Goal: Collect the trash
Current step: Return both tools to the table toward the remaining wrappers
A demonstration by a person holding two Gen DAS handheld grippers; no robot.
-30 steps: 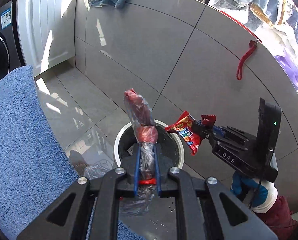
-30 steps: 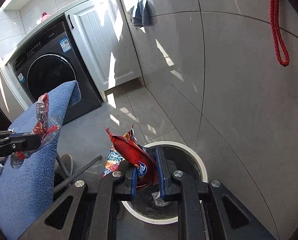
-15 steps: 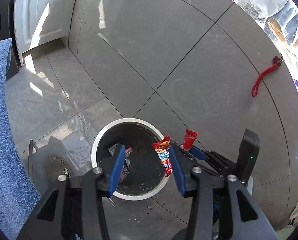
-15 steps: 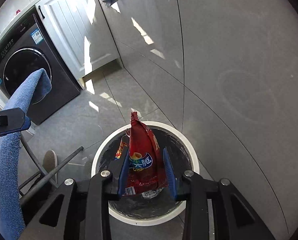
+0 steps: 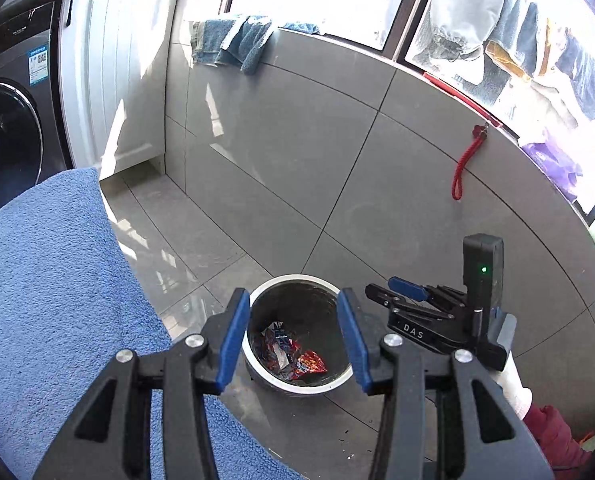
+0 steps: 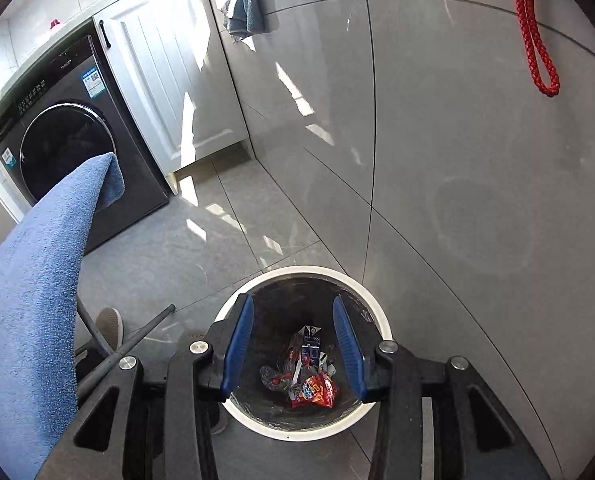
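Trash bin [image 6: 379, 322], wrappers [image 6: 311, 390] at the bottom
Left tongs [image 5: 293, 334] parted, empty; right tongs [image 6: 293, 344] opening, nothing between them; risk: a low tong knocks the rim, tipping the bin

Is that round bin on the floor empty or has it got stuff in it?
Not empty, far from full: the bin holds a few crumpled wrappers at its bottom.

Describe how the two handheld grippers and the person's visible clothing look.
Both the left gripper and the right gripper have black angular frames, silver bolts and blue finger pads. In the left wrist view the right gripper carries white "DAS" lettering, an upright black module with a green light, and the person's white cuff over a dark red sleeve.
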